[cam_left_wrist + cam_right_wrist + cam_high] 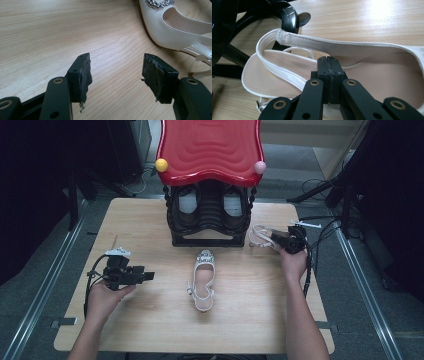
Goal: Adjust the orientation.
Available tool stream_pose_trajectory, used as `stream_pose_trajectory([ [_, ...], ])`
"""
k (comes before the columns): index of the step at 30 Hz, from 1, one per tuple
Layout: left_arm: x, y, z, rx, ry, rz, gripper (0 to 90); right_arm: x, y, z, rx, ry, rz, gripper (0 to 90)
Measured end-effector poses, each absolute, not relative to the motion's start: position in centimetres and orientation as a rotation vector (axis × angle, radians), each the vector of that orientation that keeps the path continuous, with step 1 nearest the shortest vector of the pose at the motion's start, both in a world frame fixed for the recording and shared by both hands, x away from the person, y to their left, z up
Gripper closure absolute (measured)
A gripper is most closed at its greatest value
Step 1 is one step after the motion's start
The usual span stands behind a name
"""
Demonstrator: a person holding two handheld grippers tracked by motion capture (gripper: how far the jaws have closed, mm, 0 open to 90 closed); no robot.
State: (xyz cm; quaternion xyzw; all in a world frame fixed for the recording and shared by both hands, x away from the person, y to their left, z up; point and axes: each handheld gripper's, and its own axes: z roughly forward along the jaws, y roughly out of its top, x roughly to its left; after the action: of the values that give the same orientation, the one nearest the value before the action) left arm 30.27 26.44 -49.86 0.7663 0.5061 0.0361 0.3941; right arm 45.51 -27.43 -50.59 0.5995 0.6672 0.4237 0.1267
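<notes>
A white slingback shoe with a jewelled buckle lies flat in the middle of the table, toe toward the rack; its toe end shows at the upper right of the left gripper view. My left gripper hovers over bare wood left of that shoe, open, with nothing between its pads. A second white shoe sits by the rack's right foot. My right gripper is shut on that shoe's near side rim, jaws pressed together over the tan insole.
A black shoe rack with a red wavy top stands at the table's far middle, dark shoes inside; its curved black frame is just beyond the held shoe. The wooden table ends near my forearms. Cables lie right of the table.
</notes>
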Motion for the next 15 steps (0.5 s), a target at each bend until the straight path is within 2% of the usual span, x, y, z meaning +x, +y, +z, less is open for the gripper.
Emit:
stream_pose_trajectory([
  [15,31.3,26.0,-49.8,1.939,1.261,0.076,40.1,44.4,-28.5,-50.1,1.753,1.947,1.212,90.0],
])
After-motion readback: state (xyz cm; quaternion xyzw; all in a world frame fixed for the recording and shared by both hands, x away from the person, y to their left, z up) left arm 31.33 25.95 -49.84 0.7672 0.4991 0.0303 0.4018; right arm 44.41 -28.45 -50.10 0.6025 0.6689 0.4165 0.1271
